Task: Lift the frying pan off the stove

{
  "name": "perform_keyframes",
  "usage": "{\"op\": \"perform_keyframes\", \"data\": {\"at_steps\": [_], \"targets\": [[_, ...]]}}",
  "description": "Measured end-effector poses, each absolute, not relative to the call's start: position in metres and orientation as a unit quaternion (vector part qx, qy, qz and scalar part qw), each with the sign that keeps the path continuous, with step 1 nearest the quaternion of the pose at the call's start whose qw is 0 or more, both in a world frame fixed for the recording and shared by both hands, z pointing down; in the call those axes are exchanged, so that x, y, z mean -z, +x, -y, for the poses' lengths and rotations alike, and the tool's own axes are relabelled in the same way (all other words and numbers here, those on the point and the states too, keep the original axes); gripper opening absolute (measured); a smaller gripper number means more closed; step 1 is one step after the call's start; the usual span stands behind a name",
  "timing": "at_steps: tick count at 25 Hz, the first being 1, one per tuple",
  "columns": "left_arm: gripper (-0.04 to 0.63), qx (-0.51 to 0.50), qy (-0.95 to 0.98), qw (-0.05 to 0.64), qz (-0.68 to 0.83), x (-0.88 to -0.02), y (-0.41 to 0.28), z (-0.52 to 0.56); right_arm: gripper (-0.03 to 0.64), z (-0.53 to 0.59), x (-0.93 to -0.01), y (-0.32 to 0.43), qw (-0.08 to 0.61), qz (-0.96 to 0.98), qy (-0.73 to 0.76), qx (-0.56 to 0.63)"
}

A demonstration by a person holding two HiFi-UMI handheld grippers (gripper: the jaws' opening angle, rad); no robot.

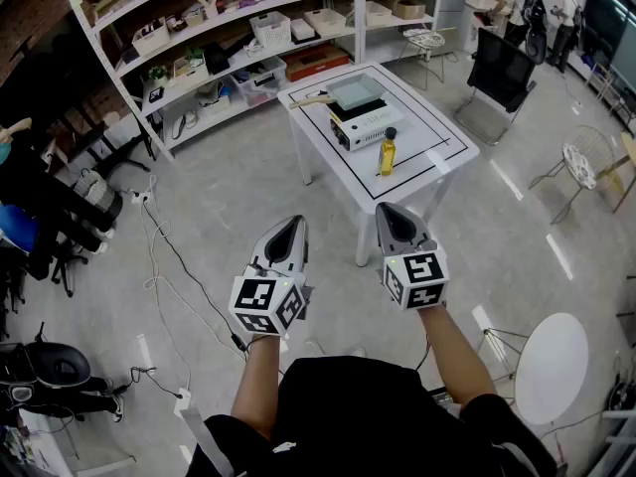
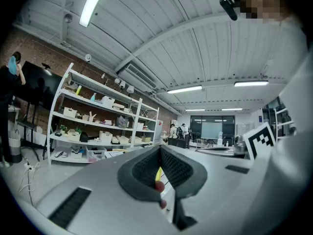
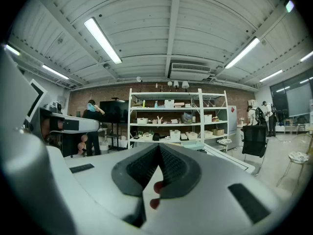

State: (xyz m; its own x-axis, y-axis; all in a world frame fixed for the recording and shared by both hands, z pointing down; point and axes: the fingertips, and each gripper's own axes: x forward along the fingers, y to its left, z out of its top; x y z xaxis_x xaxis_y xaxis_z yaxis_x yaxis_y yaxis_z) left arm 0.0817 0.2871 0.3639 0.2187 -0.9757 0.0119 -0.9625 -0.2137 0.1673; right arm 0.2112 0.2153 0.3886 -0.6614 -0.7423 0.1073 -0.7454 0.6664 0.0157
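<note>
In the head view, a square grey-green frying pan (image 1: pixel 356 92) with a pale wooden handle (image 1: pixel 310 99) pointing left sits on a white portable stove (image 1: pixel 364 127). The stove stands on a white table (image 1: pixel 442 157) across the room. A yellow oil bottle (image 1: pixel 387 152) stands just in front of the stove. My left gripper (image 1: pixel 289 227) and right gripper (image 1: pixel 394 213) are held side by side over the floor, well short of the table. Both are shut with nothing between the pads, as the left gripper view (image 2: pixel 160 150) and right gripper view (image 3: pixel 159 148) also show.
White shelving (image 1: pixel 229 38) full of boxes runs along the back wall. A black chair (image 1: pixel 502 68) stands right of the table, and a round white stool (image 1: pixel 552 366) is near my right side. Cables (image 1: pixel 169 266) trail over the floor at left. Two people (image 1: pixel 542 8) stand far right.
</note>
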Motion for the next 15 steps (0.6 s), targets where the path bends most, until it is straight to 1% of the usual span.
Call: {"op": "perform_keyframes", "data": {"at_steps": [4, 15], "targets": [[0.011, 0.049, 0.778, 0.07, 0.623, -0.366, 0.087, -0.29, -0.003, -0.218, -0.388, 0.217, 0.038, 0.911, 0.409, -0.024], [0.011, 0.063, 0.774, 0.082, 0.625, -0.368, 0.085, -0.276, -0.003, -0.205, -0.392, 0.217, 0.037, 0.912, 0.408, -0.029]]}}
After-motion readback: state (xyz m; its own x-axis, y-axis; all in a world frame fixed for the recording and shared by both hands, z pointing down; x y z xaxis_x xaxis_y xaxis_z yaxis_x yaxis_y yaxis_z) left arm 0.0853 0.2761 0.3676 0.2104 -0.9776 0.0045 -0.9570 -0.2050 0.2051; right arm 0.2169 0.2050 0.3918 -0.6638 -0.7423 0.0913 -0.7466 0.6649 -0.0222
